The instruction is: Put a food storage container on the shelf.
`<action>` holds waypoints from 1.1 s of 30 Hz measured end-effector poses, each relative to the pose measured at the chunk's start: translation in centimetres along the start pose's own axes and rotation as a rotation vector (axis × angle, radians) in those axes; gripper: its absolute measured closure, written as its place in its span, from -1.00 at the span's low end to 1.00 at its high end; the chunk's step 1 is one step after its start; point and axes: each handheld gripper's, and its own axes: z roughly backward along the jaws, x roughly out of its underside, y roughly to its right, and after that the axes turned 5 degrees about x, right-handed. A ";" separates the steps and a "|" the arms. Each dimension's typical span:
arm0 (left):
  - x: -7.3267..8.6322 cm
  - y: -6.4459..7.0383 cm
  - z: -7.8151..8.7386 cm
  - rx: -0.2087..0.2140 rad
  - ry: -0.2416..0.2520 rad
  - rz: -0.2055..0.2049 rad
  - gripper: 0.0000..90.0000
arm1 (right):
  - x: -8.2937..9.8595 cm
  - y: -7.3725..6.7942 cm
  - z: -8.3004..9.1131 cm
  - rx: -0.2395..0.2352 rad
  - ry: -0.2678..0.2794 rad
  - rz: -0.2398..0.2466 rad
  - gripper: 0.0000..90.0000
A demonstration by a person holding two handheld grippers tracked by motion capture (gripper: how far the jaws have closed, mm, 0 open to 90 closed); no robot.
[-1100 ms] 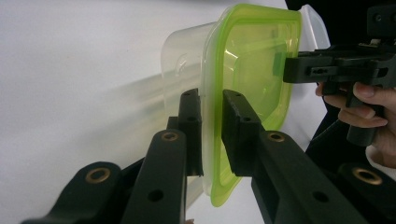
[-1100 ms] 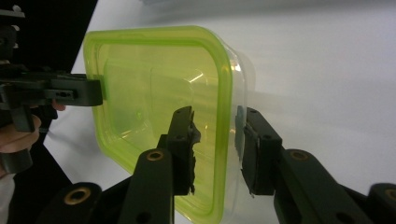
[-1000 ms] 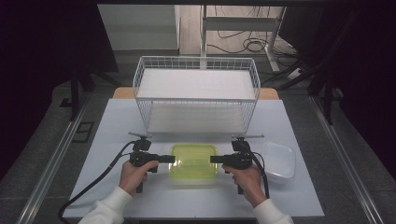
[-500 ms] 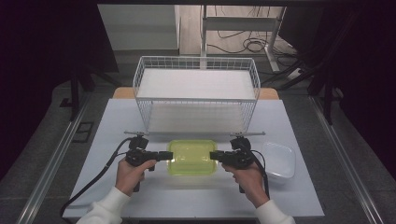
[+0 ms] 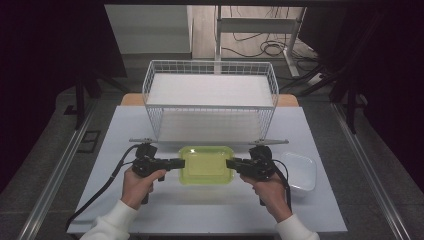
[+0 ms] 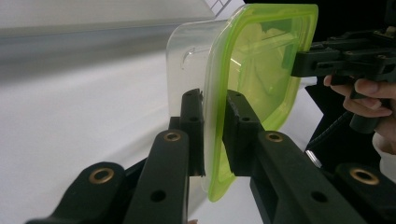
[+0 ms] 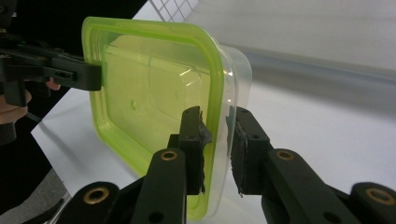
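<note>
A clear plastic container with a lime-green lid point(image 5: 206, 165) is held between both grippers just in front of the wire basket. My left gripper point(image 5: 180, 163) is shut on its left rim, and my right gripper point(image 5: 231, 164) is shut on its right rim. In the left gripper view the jaws point(image 6: 214, 126) clamp the green lid edge of the container point(image 6: 254, 60), with the other gripper point(image 6: 345, 58) on its far side. In the right gripper view the jaws point(image 7: 217, 140) straddle the rim of the container point(image 7: 149, 102). The container looks raised slightly off the table.
A white wire basket point(image 5: 210, 95) with a white floor stands at the back middle of the pale table point(image 5: 120, 130). A white lidless tub point(image 5: 301, 170) sits right of my right hand. Cables trail from both grippers toward the front edge.
Both grippers and the green-lidded container between them have shifted a little away from the person, toward the basket. The grip on both rims is unchanged.
</note>
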 end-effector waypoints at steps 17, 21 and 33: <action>-0.8 1.2 0.8 -0.017 0.021 -0.059 0.77 | -0.6 -0.4 0.9 -0.008 0.039 0.062 0.67; -1.0 1.3 1.0 -0.017 0.021 -0.067 0.77 | -0.9 -0.5 1.2 -0.012 0.047 0.074 0.67; -2.9 2.0 1.5 -0.005 0.036 -0.106 0.76 | -1.8 -0.4 1.8 -0.011 0.073 0.091 0.67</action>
